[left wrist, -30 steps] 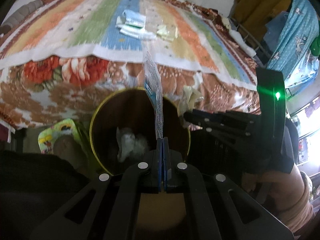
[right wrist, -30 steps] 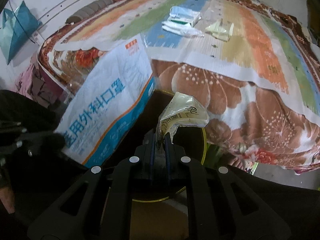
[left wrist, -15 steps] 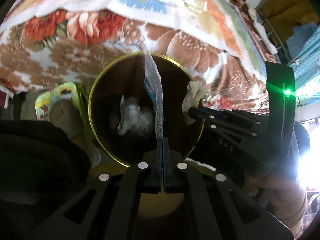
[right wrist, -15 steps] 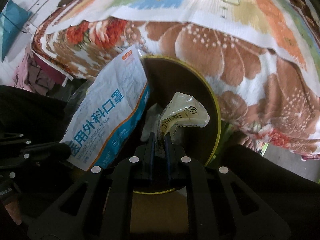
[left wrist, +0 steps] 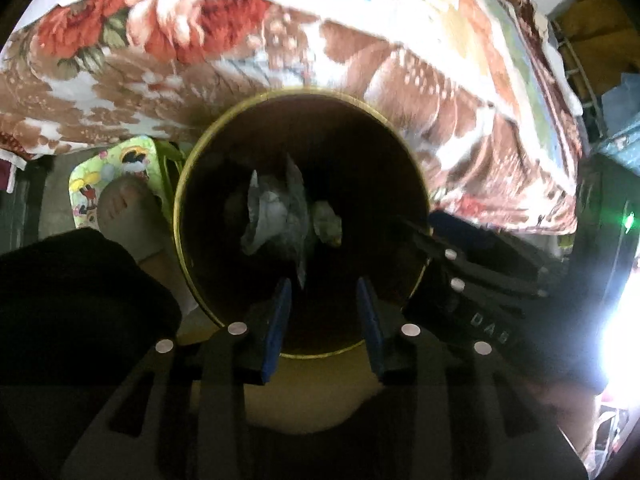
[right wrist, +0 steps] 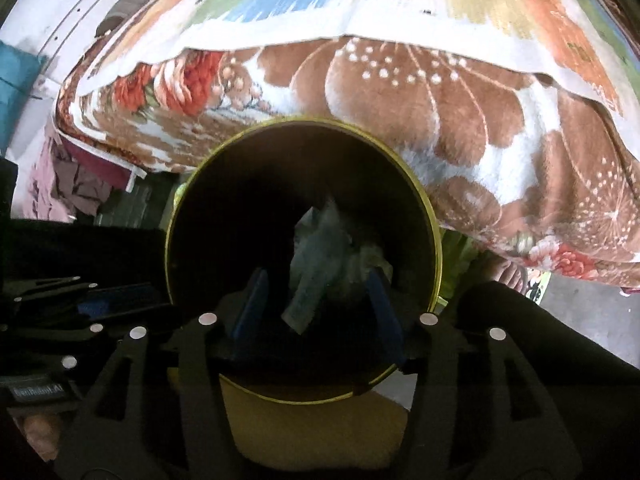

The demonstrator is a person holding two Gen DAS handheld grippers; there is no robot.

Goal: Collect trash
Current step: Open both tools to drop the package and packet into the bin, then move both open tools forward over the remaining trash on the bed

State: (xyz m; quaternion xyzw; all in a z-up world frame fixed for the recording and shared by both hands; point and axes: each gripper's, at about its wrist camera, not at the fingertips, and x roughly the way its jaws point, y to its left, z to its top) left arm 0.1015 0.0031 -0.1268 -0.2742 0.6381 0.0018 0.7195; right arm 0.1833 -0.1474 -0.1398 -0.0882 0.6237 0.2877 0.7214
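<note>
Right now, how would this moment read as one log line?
left gripper: opening, empty | right gripper: opening, empty | wrappers: inside bin

Dim, motion-blurred fisheye views, dark bin (left wrist: 224, 152) interior, white glare at right edge, curved margins

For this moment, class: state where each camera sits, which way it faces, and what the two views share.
Left wrist: on the left gripper, facing down into the bin; jaws opening, a foot visible.
Right wrist: on the right gripper, facing down into the bin; jaws opening.
Shared: bin, the trash inside, floral blanket.
</note>
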